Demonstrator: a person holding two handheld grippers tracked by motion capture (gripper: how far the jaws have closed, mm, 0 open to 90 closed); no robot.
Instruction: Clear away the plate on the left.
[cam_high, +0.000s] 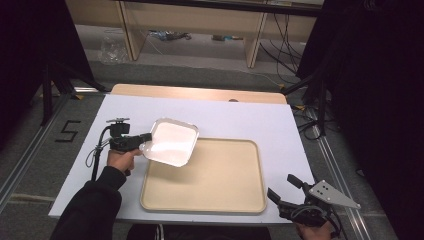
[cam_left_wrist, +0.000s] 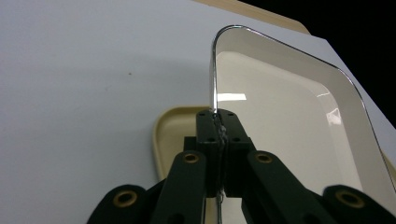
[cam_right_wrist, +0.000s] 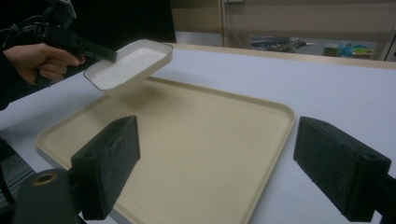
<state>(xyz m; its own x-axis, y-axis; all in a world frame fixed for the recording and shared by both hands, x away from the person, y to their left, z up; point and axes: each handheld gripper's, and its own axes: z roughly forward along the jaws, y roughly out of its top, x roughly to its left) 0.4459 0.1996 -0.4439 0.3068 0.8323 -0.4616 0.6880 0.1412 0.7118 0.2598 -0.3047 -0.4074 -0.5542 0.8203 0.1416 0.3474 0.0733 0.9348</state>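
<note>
A white rectangular dish hangs tilted above the far left corner of the beige tray. My left gripper is shut on the dish's left rim, and in the left gripper view the jaws pinch that thin rim between them, with the dish spreading to the right. In the right gripper view the dish floats over the tray, held by the left gripper. My right gripper rests open at the table's near right corner, and between its pads there is nothing.
The tray lies on a white sheet that covers the table. A wooden table edge shows at the back. Black stands and cables flank both sides on the floor.
</note>
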